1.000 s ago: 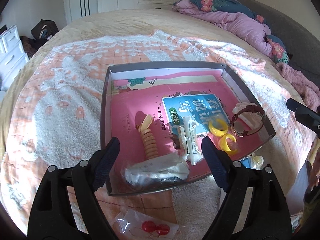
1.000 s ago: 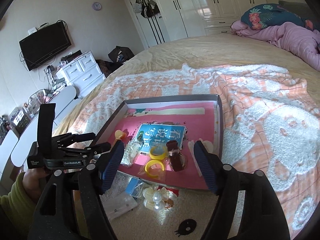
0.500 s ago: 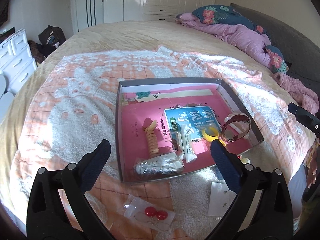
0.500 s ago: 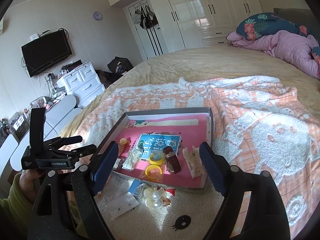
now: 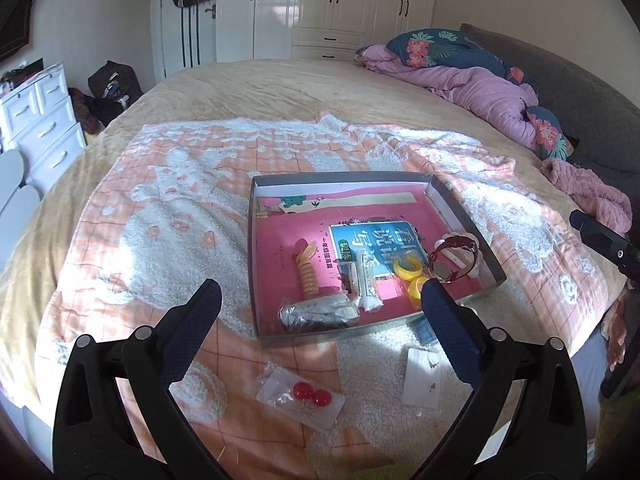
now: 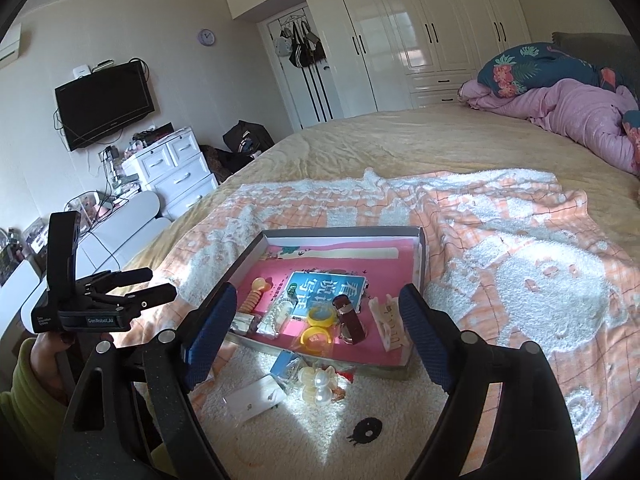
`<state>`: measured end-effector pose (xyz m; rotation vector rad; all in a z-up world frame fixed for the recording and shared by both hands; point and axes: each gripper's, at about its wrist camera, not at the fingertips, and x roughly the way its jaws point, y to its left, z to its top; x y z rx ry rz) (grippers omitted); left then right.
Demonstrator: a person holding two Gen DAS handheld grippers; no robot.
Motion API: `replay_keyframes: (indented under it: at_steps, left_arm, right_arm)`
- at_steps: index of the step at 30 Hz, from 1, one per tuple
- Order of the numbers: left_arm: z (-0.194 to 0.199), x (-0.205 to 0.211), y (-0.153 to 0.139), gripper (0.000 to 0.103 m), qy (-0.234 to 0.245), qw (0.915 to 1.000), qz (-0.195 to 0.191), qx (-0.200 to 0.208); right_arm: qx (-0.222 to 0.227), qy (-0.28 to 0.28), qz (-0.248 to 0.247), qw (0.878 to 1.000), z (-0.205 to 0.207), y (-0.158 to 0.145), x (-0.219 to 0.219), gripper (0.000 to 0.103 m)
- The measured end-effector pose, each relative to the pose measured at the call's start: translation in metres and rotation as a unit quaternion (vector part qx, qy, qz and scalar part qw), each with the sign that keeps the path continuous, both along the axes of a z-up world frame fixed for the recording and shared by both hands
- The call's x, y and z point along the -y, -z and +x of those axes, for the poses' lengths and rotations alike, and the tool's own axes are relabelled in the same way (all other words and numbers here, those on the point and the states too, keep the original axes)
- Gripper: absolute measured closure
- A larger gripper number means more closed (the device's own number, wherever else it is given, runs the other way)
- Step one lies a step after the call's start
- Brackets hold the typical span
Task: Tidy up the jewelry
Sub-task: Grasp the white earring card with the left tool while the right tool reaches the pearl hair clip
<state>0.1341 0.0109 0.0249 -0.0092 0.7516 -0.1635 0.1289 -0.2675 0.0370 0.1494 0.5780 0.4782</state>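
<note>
Both your tools stand empty. The left gripper (image 5: 318, 300) has its jaws spread wide, and the right gripper (image 6: 318, 308) is likewise open; both have just been opening, with nothing between the pads. Each hangs above the near edge of the blanket (image 5: 168, 216), short of the tray (image 5: 253, 248).

Inside the tray, on the pink book (image 5: 280, 248), lie a coiled hair tie (image 5: 307, 276), two yellow rings (image 5: 408, 270), a watch (image 5: 452, 254) toward the right wall and a silver packet (image 5: 316, 312) at the near wall.

Still outside, on the blanket along the tray's near wall:
- a clear bag with red bead earrings (image 5: 306, 394), toward the near left;
- a white earring card (image 5: 424, 378), toward the near right;
- a cluster of pearl pieces (image 6: 318, 384) beside a blue packet (image 6: 286, 362).

Judgement: all of these are light. The bag is thin, slick film that will sag; take it by a flat edge, not over the beads. The card is stiff but lies flush in soft pile, so catch a raised corner. The pearls look rounded and liable to slip; close on them gently.
</note>
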Motion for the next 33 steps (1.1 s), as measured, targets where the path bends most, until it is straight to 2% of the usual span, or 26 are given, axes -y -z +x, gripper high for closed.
replay_keyframes:
  at_steps: [16,33]
  left_arm:
    - [-0.04,0.013,-0.008,0.01,0.006,0.9998,0.007,0.018]
    - [-0.055,0.043,0.021,0.01,0.036,0.999,0.026,-0.01]
  right_arm:
    - [0.023,-0.009,-0.03,0.999,-0.033,-0.004,-0.003,0.018]
    - [-0.003,-0.024,-0.056,0.998,-0.047,0.02,-0.011,0.017]
